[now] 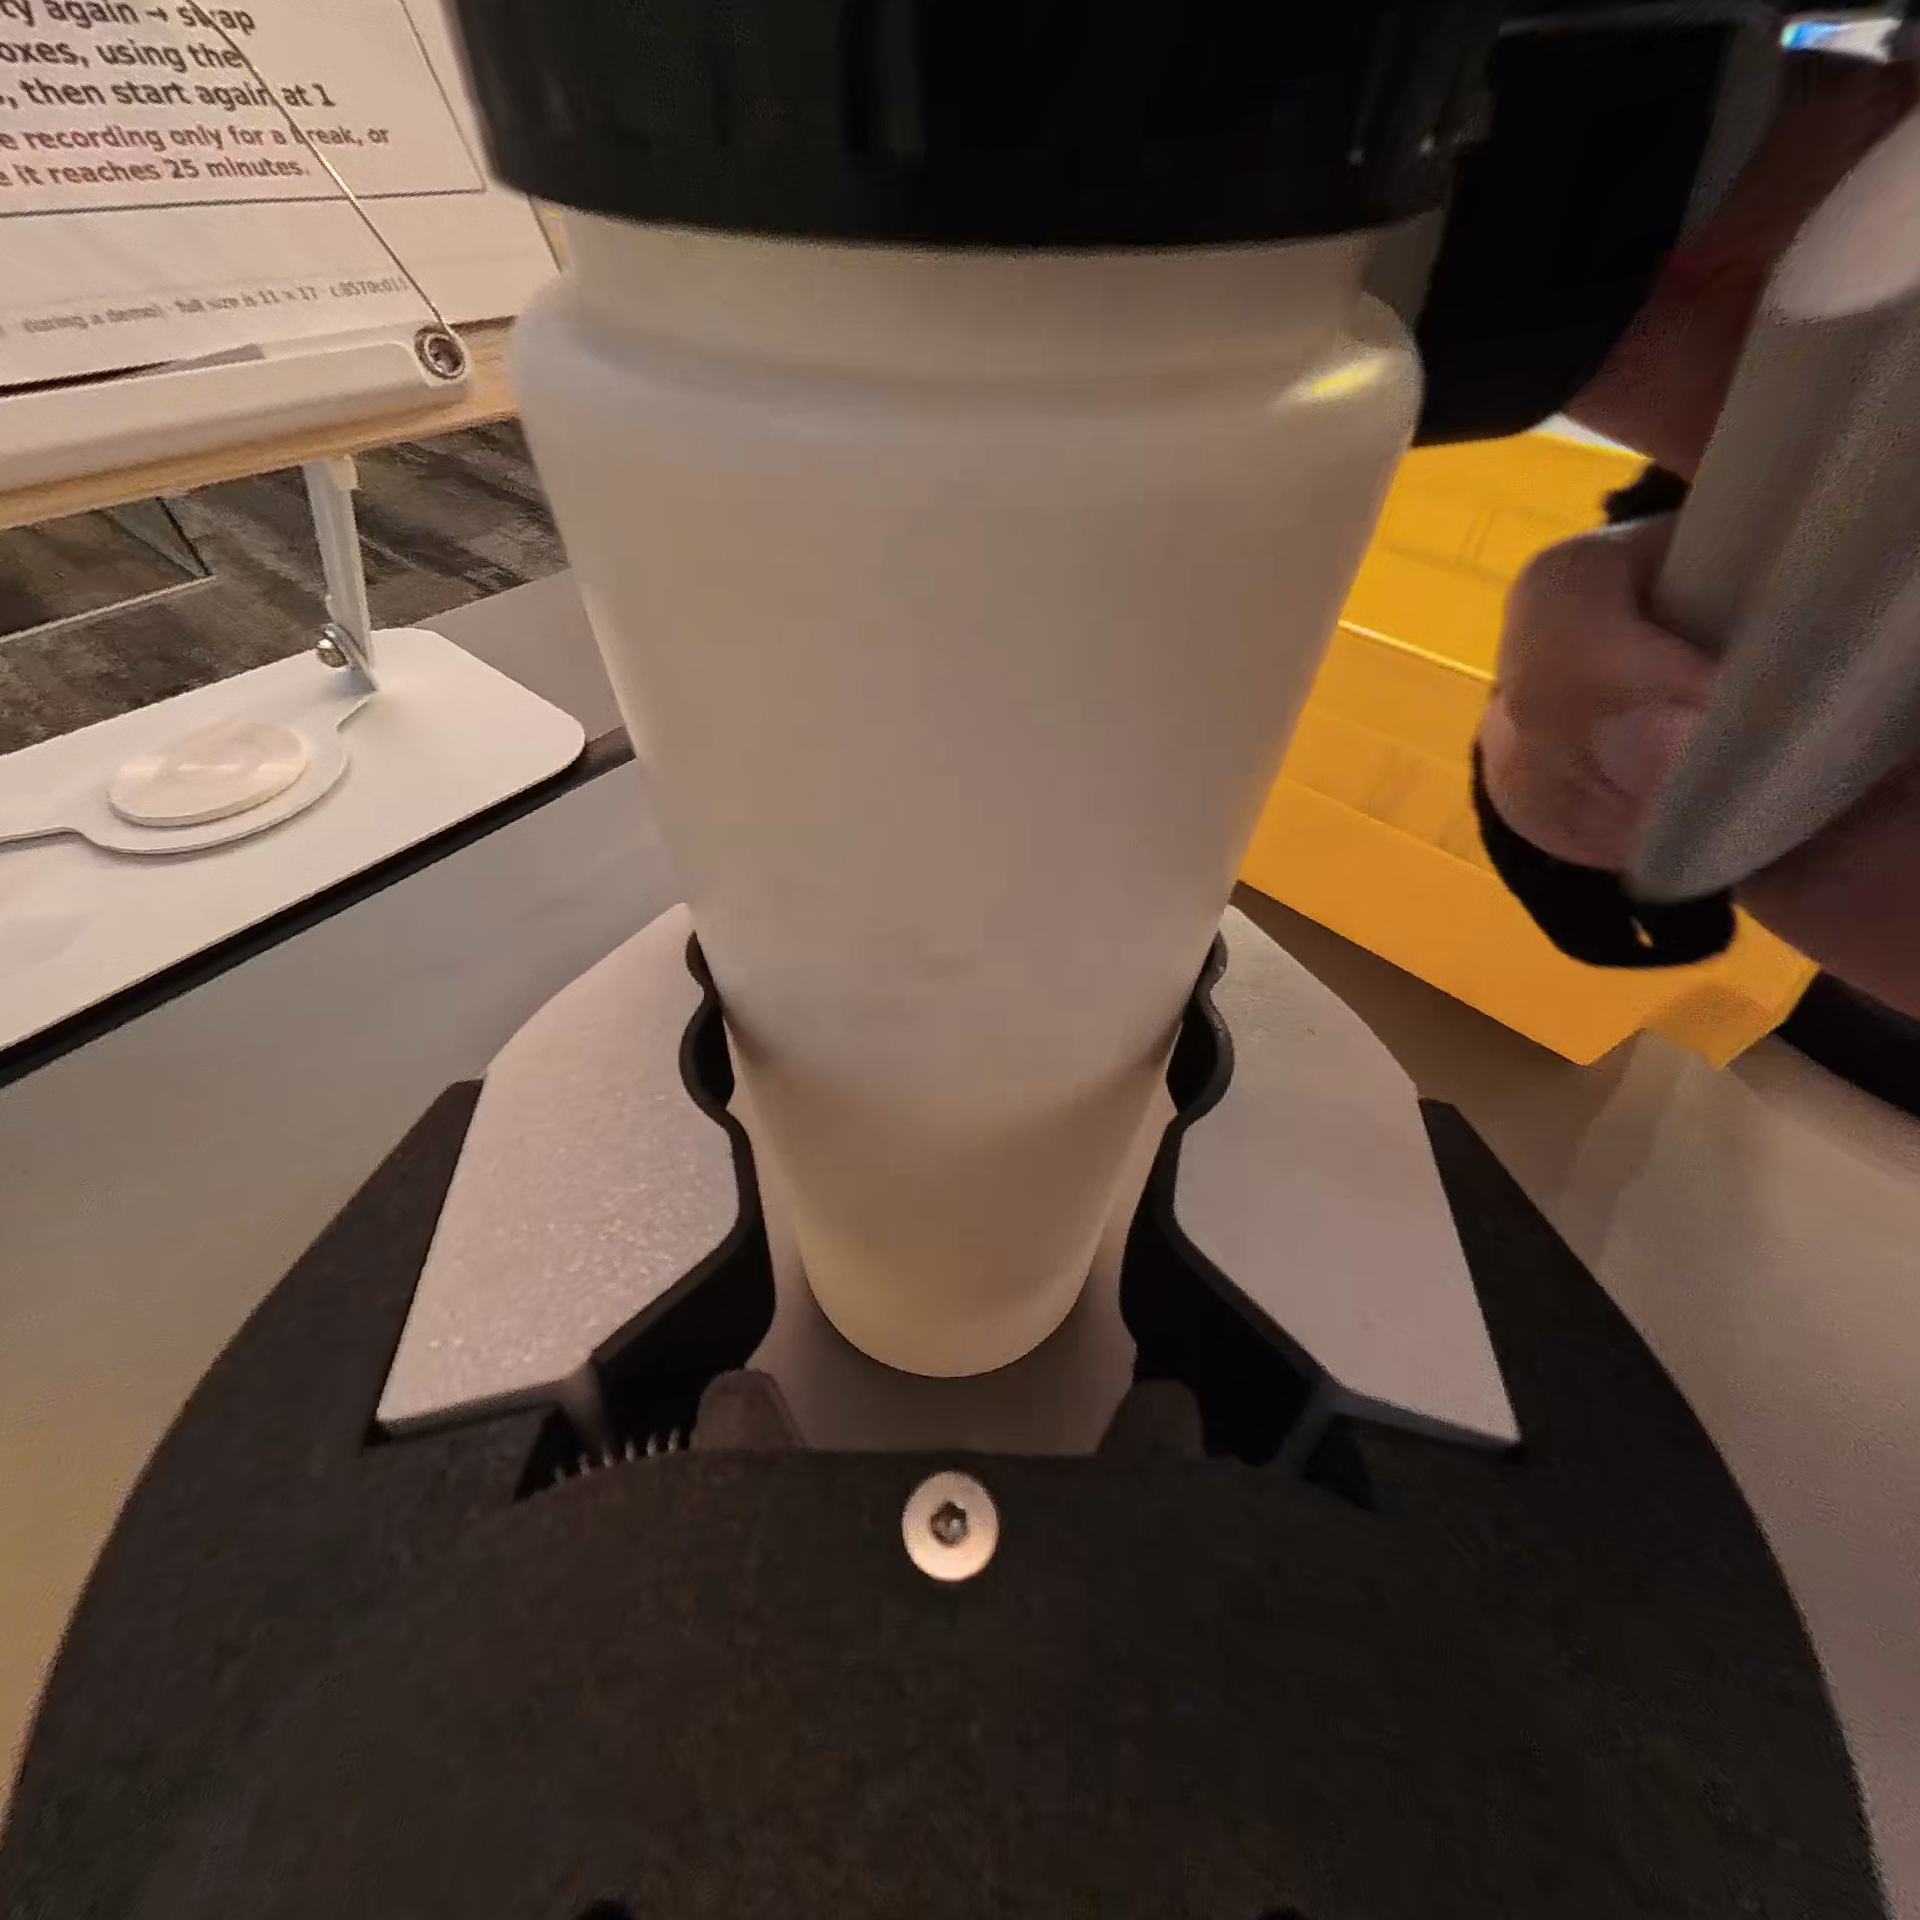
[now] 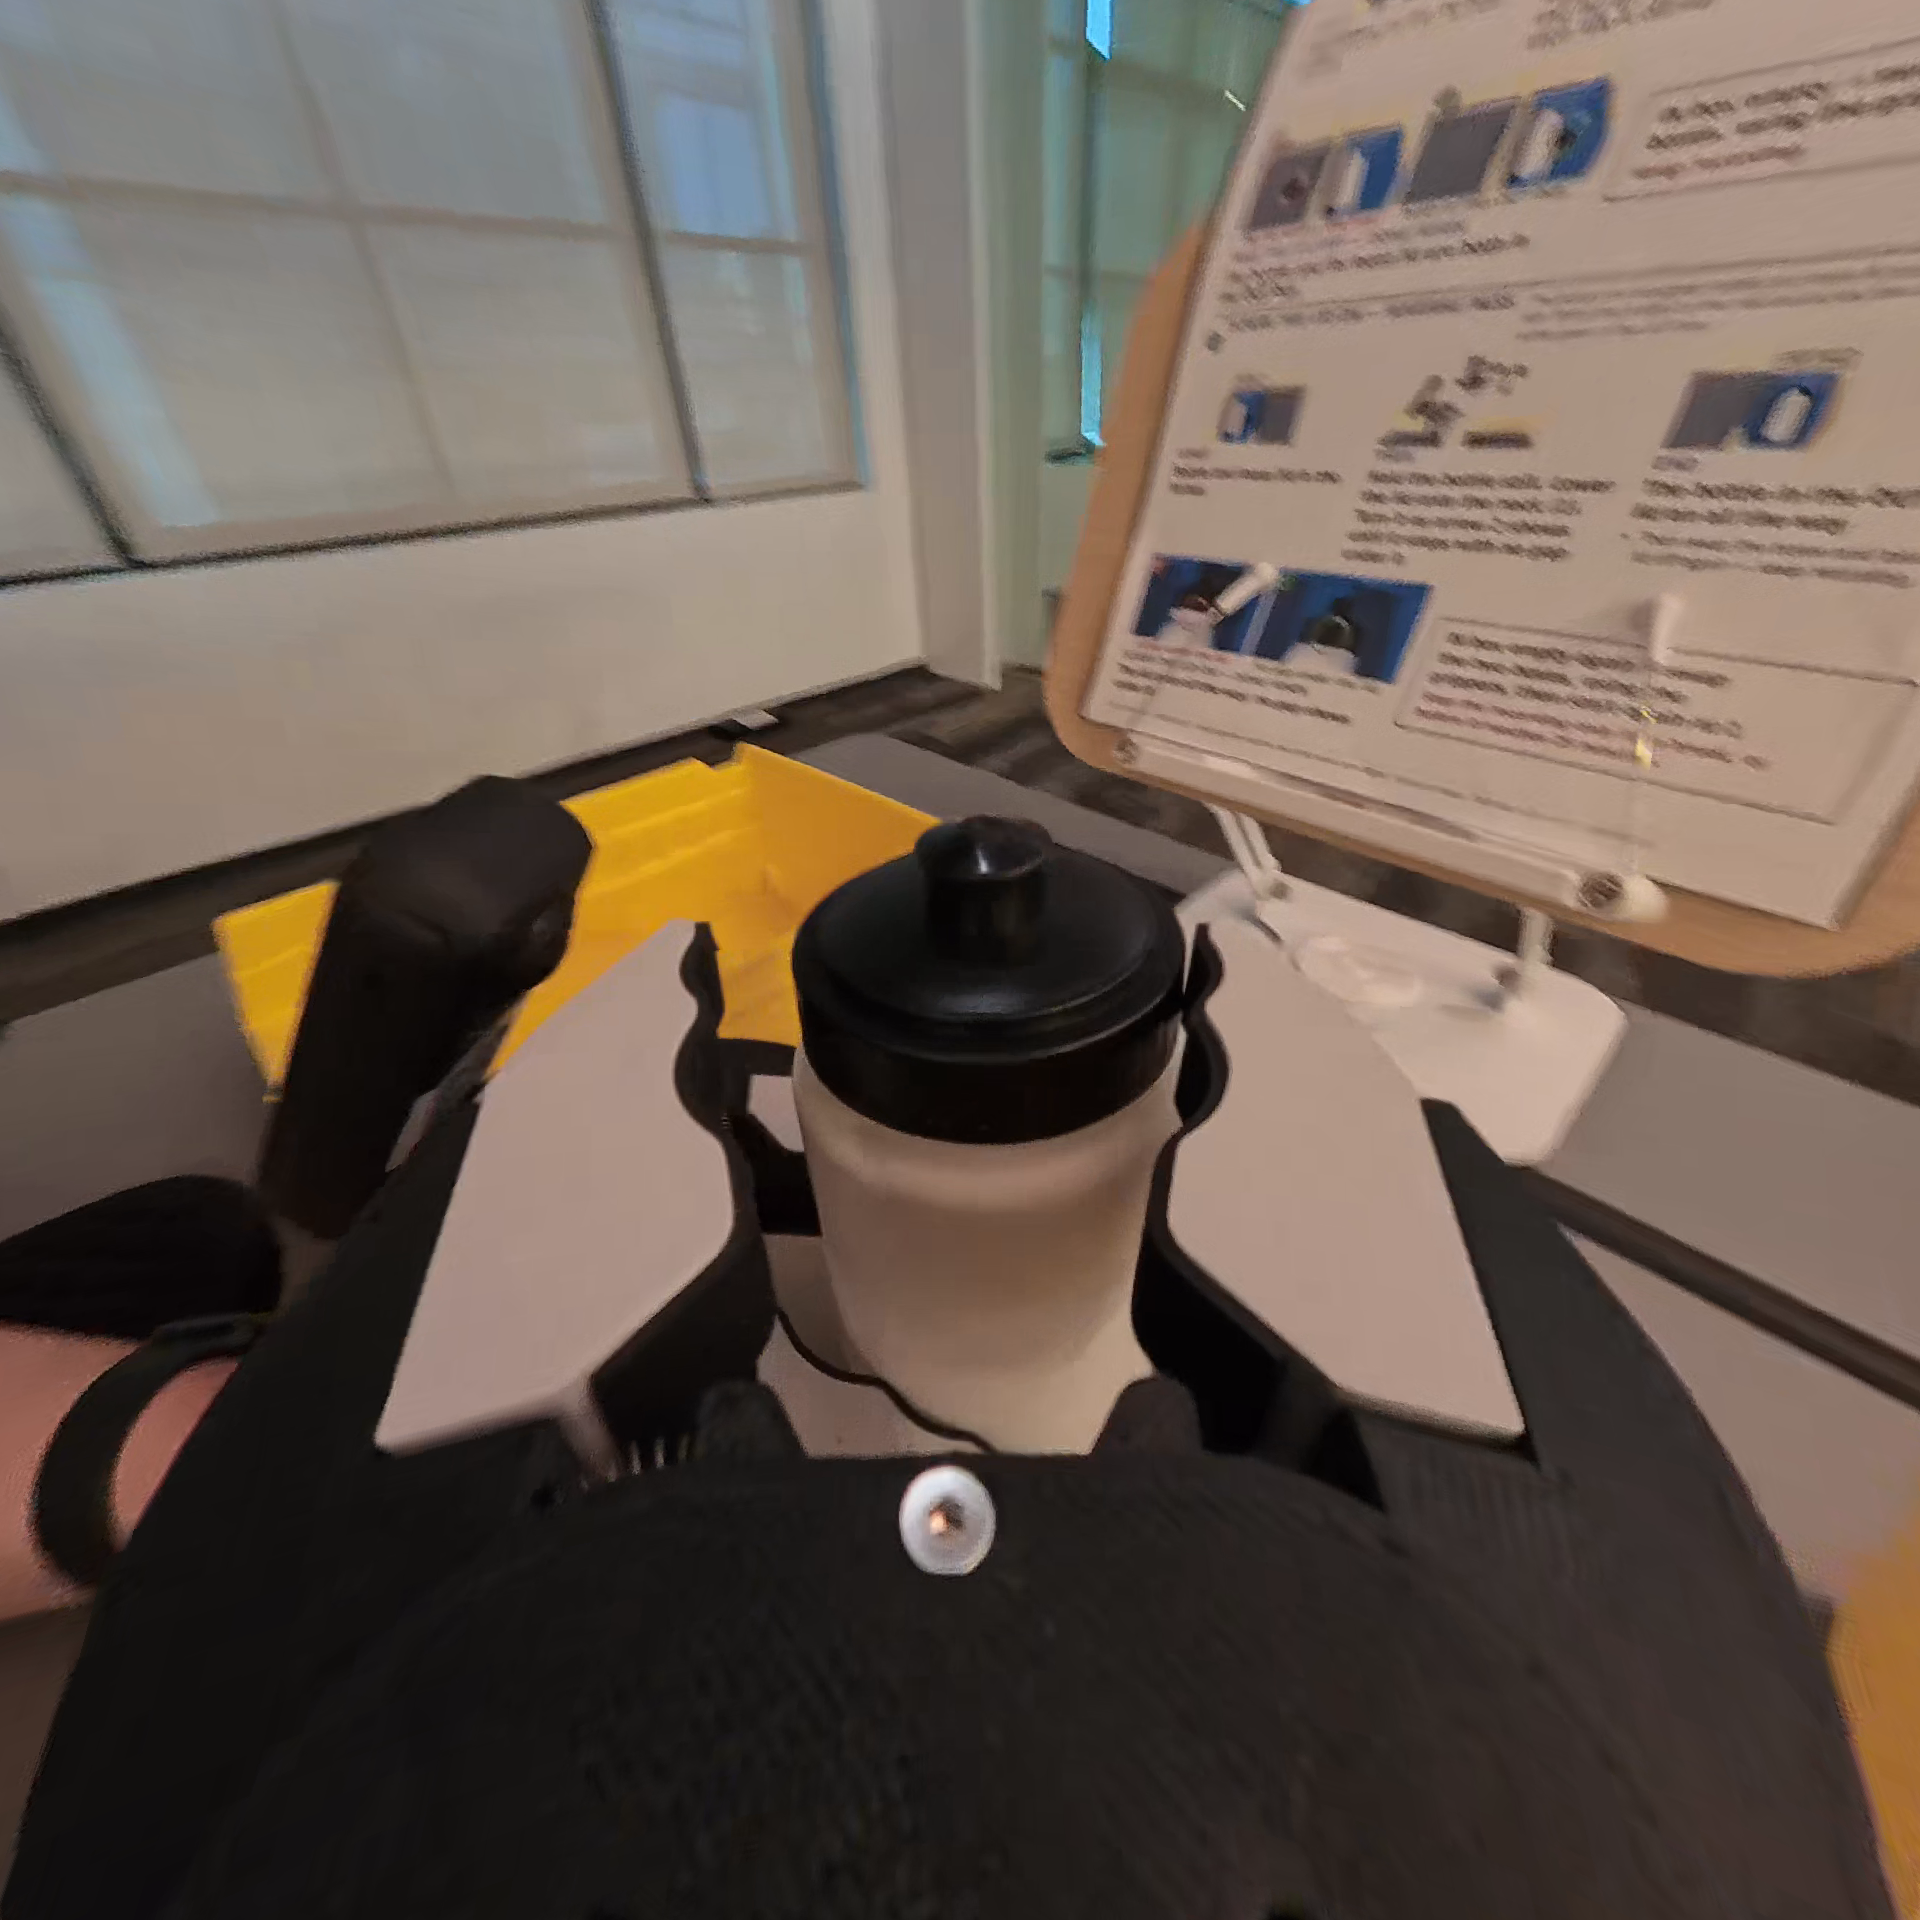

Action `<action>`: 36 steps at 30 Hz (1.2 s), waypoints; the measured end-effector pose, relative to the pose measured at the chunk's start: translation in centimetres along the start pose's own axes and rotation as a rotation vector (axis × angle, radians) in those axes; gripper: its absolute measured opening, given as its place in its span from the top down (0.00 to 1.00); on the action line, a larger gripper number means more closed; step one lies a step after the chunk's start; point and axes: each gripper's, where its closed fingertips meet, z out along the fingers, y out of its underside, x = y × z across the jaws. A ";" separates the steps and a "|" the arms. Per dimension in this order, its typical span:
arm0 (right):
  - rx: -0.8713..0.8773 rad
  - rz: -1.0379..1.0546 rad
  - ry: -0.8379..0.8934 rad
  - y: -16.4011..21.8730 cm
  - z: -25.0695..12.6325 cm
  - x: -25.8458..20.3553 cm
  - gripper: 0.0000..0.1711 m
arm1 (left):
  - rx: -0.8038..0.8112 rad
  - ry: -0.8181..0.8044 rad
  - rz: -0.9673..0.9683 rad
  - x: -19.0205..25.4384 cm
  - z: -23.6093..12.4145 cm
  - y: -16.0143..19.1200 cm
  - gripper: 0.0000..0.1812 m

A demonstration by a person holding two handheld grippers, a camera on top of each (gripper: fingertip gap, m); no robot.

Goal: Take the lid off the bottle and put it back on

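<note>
Between the left claw [image 1: 951,1039] fingers sits the white bottle [image 1: 956,727], pinched low on its body. Right claw [image 2: 951,1023] is clamped round the black lid [image 2: 987,997] (seated on the neck), so either unscrewing hasn't started or it's already back on; can't tell which.

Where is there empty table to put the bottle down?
Bare grey table lies left of the bottle, in front of the white stand base. More lies near right, before the yellow bin. Crowded: the bin side, where a hand works.
</note>
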 end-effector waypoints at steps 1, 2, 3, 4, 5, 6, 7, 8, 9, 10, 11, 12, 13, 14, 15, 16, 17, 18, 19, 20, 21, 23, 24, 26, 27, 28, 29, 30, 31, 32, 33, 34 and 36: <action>0.039 -0.001 -0.065 -0.4 -0.2 -0.2 0.50 | 0.001 0.017 0.002 0.1 0.0 0.0 0.54; 0.060 0.002 -0.120 -0.7 -0.4 -0.1 0.50 | 0.005 0.032 0.007 0.2 0.0 0.0 0.54; 0.072 0.015 -0.155 -0.9 -0.5 0.3 0.50 | 0.010 0.046 0.010 0.3 0.1 -0.1 0.54; 0.082 0.024 -0.216 -1.0 -0.6 0.1 0.51 | 0.012 0.061 0.015 0.4 0.2 -0.1 0.54; 0.069 0.038 -0.288 -0.9 -0.6 -0.3 0.50 | 0.012 0.067 0.016 0.5 0.2 -0.1 0.53; 0.044 0.046 -0.318 -0.6 -0.4 -0.3 0.50 | 0.012 0.071 0.016 0.5 0.2 -0.1 0.53; 0.011 0.034 -0.339 -0.2 -0.2 -0.3 0.50 | 0.012 0.076 0.018 0.5 0.3 -0.1 0.53; -0.025 0.006 -0.343 0.1 -0.1 -0.2 0.52 | 0.011 0.078 0.019 0.5 0.3 -0.1 0.53; -0.040 -0.027 -0.313 0.2 0.0 0.3 0.56 | 0.008 0.075 0.017 0.5 0.3 -0.1 0.53; -0.037 -0.033 -0.304 0.2 0.2 0.3 0.56 | 0.004 0.064 0.013 0.3 0.3 -0.1 0.53; -0.039 -0.015 -0.296 0.2 0.3 0.3 0.56 | 0.002 0.045 0.011 0.1 0.3 -0.1 0.54; -0.041 -0.001 -0.266 0.3 0.5 0.5 0.56 | -0.002 0.020 0.011 -0.2 0.3 -0.1 0.54; -0.034 0.001 -0.220 0.3 0.6 0.7 0.56 | -0.008 -0.005 0.010 -0.4 0.3 -0.1 0.54; -0.028 0.003 -0.156 0.2 0.7 0.9 0.56 | -0.015 -0.031 0.007 -0.6 0.4 -0.1 0.54; -0.018 0.017 -0.068 0.2 0.8 1.2 0.56 | -0.022 -0.057 0.005 -0.8 0.4 -0.1 0.54; 0.004 0.034 0.029 0.1 0.9 1.6 0.56 | -0.027 -0.076 0.002 -1.0 0.4 -0.1 0.54; 0.028 0.036 0.121 0.1 1.0 1.8 0.56 | -0.029 -0.087 -0.002 -1.1 0.3 -0.1 0.54; 0.037 0.024 0.193 0.1 1.1 1.9 0.56 | -0.029 -0.092 -0.007 -1.2 0.3 0.0 0.54; 0.031 0.007 0.232 0.1 1.3 1.8 0.56 | -0.025 -0.090 -0.014 -1.4 0.2 0.0 0.54; 0.017 -0.014 0.232 0.1 1.5 1.5 0.56 | -0.020 -0.083 -0.020 -1.5 0.1 0.0 0.54; 0.006 -0.034 0.204 0.1 1.8 1.2 0.56 | -0.014 -0.073 -0.021 -1.6 0.0 0.0 0.54; 0.014 -0.022 0.067 -0.1 2.0 0.3 0.49 | -0.013 -0.057 -0.016 -1.6 0.0 0.0 0.54; 0.011 -0.003 -0.009 -0.1 2.0 0.0 0.46 | -0.010 -0.044 -0.014 -1.5 0.0 0.0 0.54; -0.042 0.014 -0.125 0.3 1.5 0.1 0.46 | -0.003 -0.006 -0.001 -1.1 0.2 -0.1 0.53; -0.061 0.021 -0.179 0.4 1.2 0.1 0.46 | 0.001 0.023 0.005 -0.7 0.4 -0.1 0.53; -0.086 0.032 -0.223 0.6 1.0 0.1 0.48 | 0.006 0.058 0.012 -0.3 0.5 -0.2 0.53; -0.113 0.036 -0.240 0.9 0.7 0.5 0.52 | 0.012 0.090 0.021 0.1 0.6 -0.2 0.53; -0.111 0.026 -0.242 0.8 0.4 0.8 0.56 | 0.020 0.112 0.030 0.4 0.7 -0.2 0.53; -0.108 0.025 -0.252 0.8 0.2 0.8 0.56 | 0.022 0.117 0.033 0.5 0.7 -0.2 0.53; -0.104 0.024 -0.249 0.8 0.2 0.8 0.56 | 0.019 0.109 0.031 0.6 0.6 -0.2 0.53; -0.095 0.021 -0.234 0.8 0.2 0.7 0.56 | 0.015 0.085 0.027 0.4 0.6 -0.2 0.53; -0.087 0.021 -0.197 0.8 0.4 0.7 0.56 | 0.011 0.055 0.021 0.1 0.6 -0.2 0.53; -0.055 0.030 -0.070 0.8 0.9 1.1 0.56 | -0.001 -0.008 0.008 -0.6 0.5 -0.1 0.54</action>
